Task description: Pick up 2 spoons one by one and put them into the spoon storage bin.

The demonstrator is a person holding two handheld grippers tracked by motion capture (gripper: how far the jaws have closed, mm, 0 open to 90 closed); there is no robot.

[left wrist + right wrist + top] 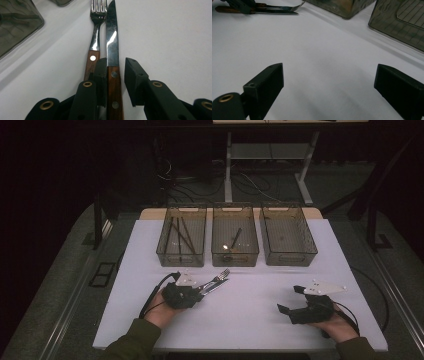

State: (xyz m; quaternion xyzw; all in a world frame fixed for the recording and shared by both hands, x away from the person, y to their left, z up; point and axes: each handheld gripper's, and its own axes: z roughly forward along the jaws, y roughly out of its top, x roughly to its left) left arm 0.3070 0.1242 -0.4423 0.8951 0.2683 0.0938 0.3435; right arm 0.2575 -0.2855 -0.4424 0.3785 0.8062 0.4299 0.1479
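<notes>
A fork point(96, 30) and a knife point(112, 37), both with wooden handles, lie side by side on the white table point(240, 320), tips toward the bins. My left gripper point(116, 62) straddles the knife's handle: one jaw sits between fork and knife against the handle, and the other stands a small gap off it. From above, the left gripper point(200, 291) lies low at the table's left with the knife point(218, 284) and fork point(221, 274) pointing out of it. My right gripper point(290, 299) rests at the front right, open wide, with bare table between its fingers point(268, 80).
Three translucent bins stand in a row at the back. The left bin point(180, 258) holds dark sticks, the middle bin point(235, 259) a single utensil, and the right bin point(292, 258) looks empty. Table legs and cables lie beyond the far edge.
</notes>
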